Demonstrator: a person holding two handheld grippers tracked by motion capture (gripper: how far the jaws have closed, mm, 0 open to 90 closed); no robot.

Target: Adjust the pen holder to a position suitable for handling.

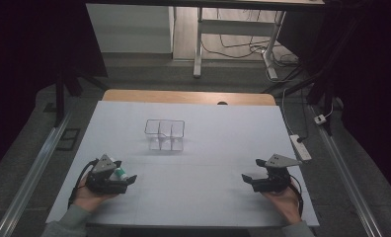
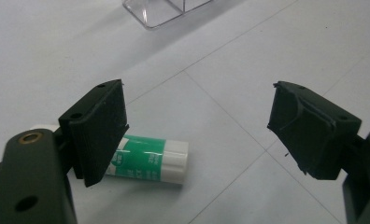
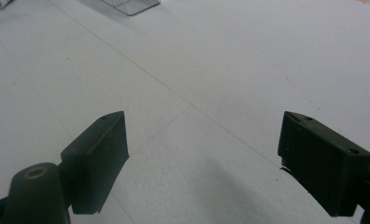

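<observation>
Left tool [image 1: 130,179] jaws wide apart, gripping nothing; green-and-white glue stick [image 2: 148,160] lies flat on the worktop [image 1: 208,192] just beside its left jaw, partly behind it. Right tool [image 1: 249,170] also fully spread, empty, well apart at the right. Clear divided box [image 1: 165,134] sits mid-worktop, farther back.
</observation>
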